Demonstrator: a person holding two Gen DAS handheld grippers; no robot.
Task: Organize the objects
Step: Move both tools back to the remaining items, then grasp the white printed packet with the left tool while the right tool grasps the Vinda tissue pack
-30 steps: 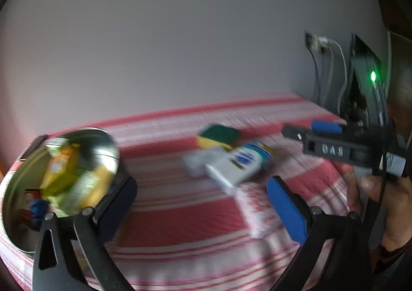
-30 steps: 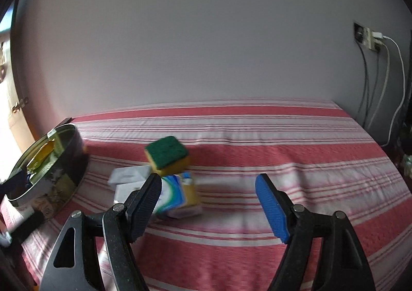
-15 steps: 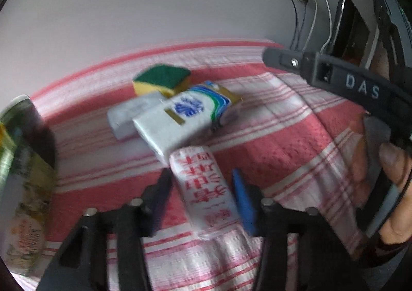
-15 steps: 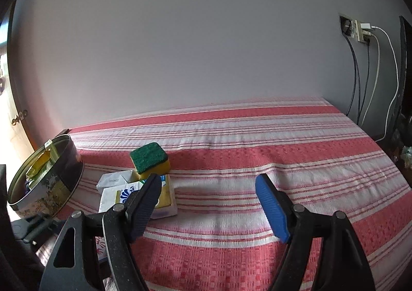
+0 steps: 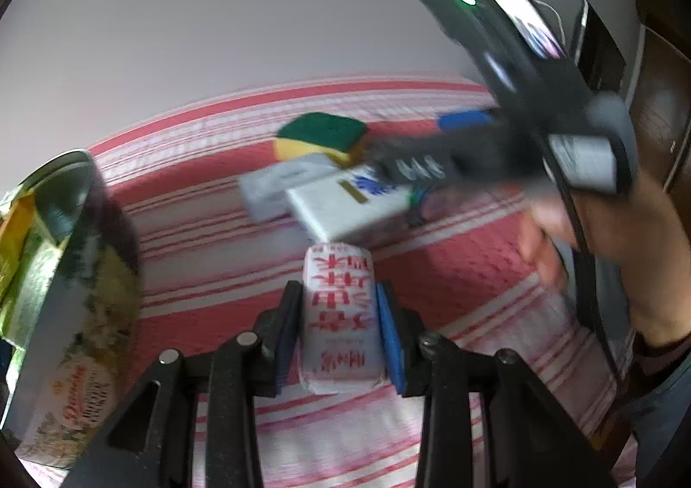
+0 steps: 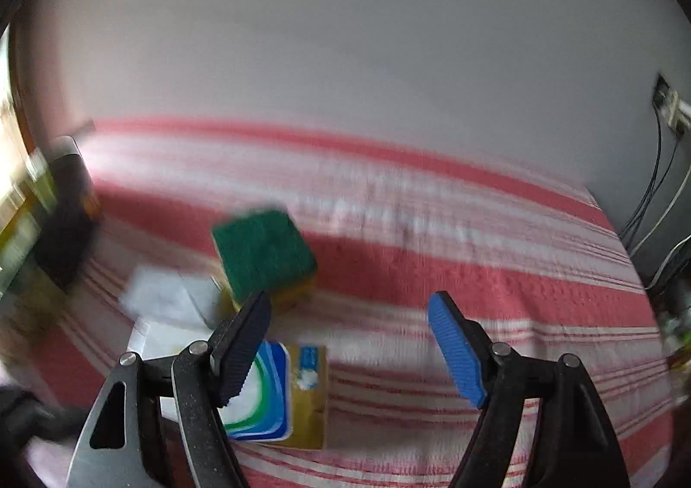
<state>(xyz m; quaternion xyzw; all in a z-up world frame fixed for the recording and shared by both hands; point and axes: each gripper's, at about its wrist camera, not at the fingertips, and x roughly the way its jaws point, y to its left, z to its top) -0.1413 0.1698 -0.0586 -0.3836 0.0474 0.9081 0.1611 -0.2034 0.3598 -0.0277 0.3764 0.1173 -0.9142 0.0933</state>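
A: Left gripper?
B: Clamping the white packet with red print, lower centre of the left view, lying on the striped surface. Jaws have just been closing around it; a second ago they were standing wide.

A: Right gripper?
B: Gaping wide, gripping nothing, hovering over the blue-and-white carton at lower left. Green sponge is sitting just beyond. View is blurring now; the sponge looks bigger than before.

A: Tin?
B: Round tin is sitting at left edge.
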